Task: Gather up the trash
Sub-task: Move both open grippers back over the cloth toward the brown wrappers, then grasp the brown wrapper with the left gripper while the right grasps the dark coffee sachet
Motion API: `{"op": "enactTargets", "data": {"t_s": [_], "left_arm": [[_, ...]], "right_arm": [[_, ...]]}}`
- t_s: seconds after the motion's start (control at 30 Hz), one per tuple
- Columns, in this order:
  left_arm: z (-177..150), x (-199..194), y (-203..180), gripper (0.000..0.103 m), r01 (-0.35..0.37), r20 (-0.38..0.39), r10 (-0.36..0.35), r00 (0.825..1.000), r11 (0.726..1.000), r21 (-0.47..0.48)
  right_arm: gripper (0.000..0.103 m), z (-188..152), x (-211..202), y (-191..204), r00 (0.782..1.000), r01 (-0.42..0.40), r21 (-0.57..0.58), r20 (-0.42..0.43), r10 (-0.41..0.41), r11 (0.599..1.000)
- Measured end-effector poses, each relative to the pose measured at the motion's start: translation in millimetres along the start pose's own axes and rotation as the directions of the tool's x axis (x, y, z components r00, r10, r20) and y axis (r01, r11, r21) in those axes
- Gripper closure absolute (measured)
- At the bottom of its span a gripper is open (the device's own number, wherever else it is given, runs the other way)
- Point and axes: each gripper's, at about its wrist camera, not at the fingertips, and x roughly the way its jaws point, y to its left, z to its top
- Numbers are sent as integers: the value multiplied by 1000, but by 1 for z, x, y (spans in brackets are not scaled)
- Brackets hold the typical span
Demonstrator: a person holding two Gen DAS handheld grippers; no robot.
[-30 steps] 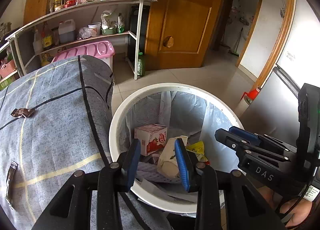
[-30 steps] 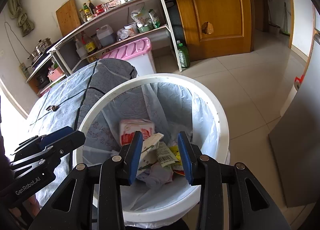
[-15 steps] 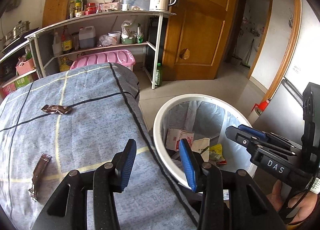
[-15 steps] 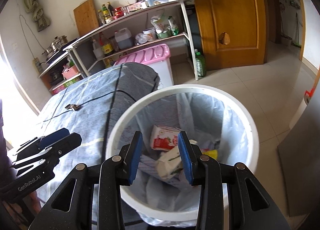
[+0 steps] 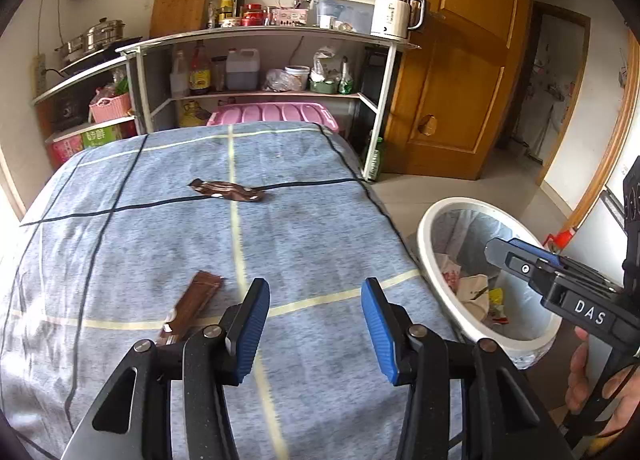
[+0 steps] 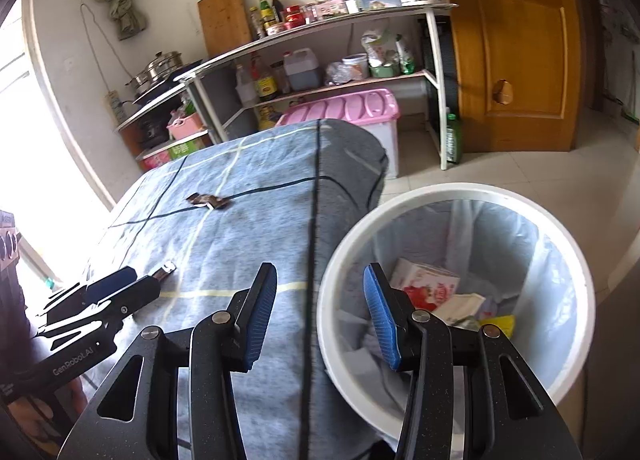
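Two brown wrappers lie on the blue-grey tablecloth (image 5: 320,244): a crumpled one (image 5: 228,191) far across the table, also in the right wrist view (image 6: 208,201), and a flat long one (image 5: 192,306) just left of my left gripper (image 5: 314,326). The left gripper is open and empty above the table. My right gripper (image 6: 320,314) is open and empty over the near rim of the white bin (image 6: 472,194). The bin holds a red-and-white carton (image 6: 430,284) and other trash.
The bin (image 5: 432,220) stands on the floor right of the table. A shelf rack (image 5: 280,60) with bottles and a kettle (image 5: 394,12) and a pink box (image 5: 276,116) stand behind the table. A wooden door (image 5: 460,60) is at the right.
Both grippers have swung left, away from over the bin toward the table. The left gripper is now over the tablecloth beside the long wrapper. Both jaws stayed open.
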Motion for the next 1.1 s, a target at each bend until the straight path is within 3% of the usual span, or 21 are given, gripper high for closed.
{"op": "enactTargets", "data": {"t_s": [0.27,0.37,0.57,0.87,0.93,1.03,1.1], "left_arm": [[-19,-2,60,52,-102,-37,100,994,992,-67],[-25,1,75,45,-130,-62,126,990,989,-65],[-28,14,93,45,-130,-87,124,988,990,-62],[-28,45,91,45,-104,-149,101,984,995,-11],[-27,45,93,52,-99,-141,96,985,995,-14],[-25,47,96,74,-102,-138,100,985,995,-7],[-24,47,99,80,-96,-139,94,986,995,-6]], "right_arm": [[56,-1,23,37,998,-56,-56,-37,54,997],[56,-1,31,49,996,-72,-73,-49,68,995],[56,0,43,63,995,-84,-92,-69,78,992],[56,10,62,74,992,-87,-104,-95,77,991],[56,13,67,77,992,-85,-111,-99,74,990],[56,18,76,81,990,-92,-113,-114,79,989],[56,20,81,86,990,-95,-122,-119,81,988]]}}
